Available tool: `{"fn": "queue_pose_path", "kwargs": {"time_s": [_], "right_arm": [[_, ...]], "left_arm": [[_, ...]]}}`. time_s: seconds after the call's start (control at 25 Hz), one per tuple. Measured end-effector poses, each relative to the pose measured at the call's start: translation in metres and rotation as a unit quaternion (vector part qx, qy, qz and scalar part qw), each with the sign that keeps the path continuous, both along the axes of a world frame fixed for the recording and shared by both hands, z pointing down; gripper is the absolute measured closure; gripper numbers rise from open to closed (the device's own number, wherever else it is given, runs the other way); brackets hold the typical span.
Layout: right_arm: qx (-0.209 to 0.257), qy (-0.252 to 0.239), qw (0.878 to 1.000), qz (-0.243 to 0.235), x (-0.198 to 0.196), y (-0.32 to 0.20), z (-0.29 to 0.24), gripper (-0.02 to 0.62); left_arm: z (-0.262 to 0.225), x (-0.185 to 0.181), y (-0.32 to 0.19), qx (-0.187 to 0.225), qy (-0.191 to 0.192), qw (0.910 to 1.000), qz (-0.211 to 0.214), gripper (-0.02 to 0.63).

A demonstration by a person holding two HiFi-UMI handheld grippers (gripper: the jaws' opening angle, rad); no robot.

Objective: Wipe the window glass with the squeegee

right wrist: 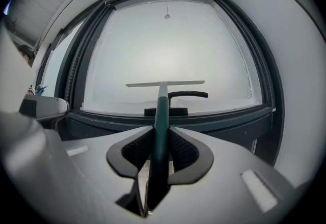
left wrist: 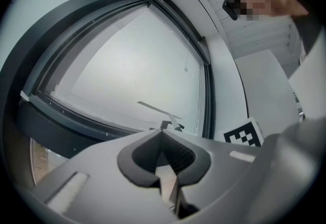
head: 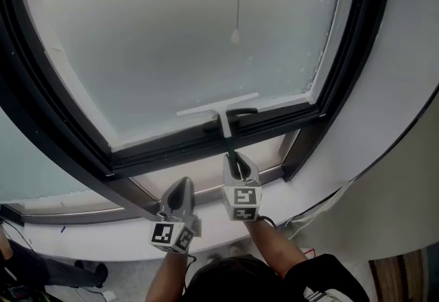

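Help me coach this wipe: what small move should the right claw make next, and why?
Probably lift the squeegee off the glass and carry it up high for another pass. The right claw is shut on its green shaft, and the blade lies low on the pane, just above the black window handle and the lower frame, so little downward travel seems left.

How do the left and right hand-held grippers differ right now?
The right hand-held gripper is clamped on the squeegee handle, while the left hand-held gripper has its jaws together on nothing. In the head view, the right one reaches up close to the window frame, and the left one sits lower and off to the side. Both are grey and carry a marker cube.
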State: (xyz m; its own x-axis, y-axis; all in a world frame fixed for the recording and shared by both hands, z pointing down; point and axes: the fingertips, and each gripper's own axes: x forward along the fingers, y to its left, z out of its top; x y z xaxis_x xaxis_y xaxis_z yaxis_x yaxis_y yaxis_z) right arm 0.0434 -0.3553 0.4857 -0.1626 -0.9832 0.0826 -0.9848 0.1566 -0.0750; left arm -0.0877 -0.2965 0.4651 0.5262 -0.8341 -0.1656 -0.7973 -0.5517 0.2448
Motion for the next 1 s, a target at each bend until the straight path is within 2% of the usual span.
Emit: {"fn": "queue_pose_path", "kwargs": {"time_s": [0.2,0.36,0.52,0.68,0.88,1.0], "right_arm": [[-0.005,-0.001,1.000,0.003,0.002,0.002,0.001,0.500],[-0.009,0.021,1.000,0.008,0.004,0.005,0.008,0.500],[-0.001,0.002,1.000,0.014,0.002,0.010,-0.007,0.500],[0.007,0.005,1.000,0.015,0.003,0.019,-0.022,0.500],[0.044,0.027,0.998,0.036,0.028,0.028,-0.053,0.500],[0.095,0.032,0.993,0.060,0.063,0.019,-0.098,0.500]], "left_arm": [[0.001,0.000,0.000,0.002,0.008,1.0000,0.004,0.607],[0.002,-0.002,0.001,0.000,0.013,0.9999,0.006,0.607],[0.001,0.002,0.003,0.001,0.019,0.9996,0.022,0.607],[-0.002,0.005,0.006,0.004,0.034,0.9987,0.038,0.607],[-0.007,0.010,0.009,0.013,0.042,0.9980,0.046,0.607],[-0.018,0.021,0.010,0.034,0.028,0.9974,0.056,0.607]]}}
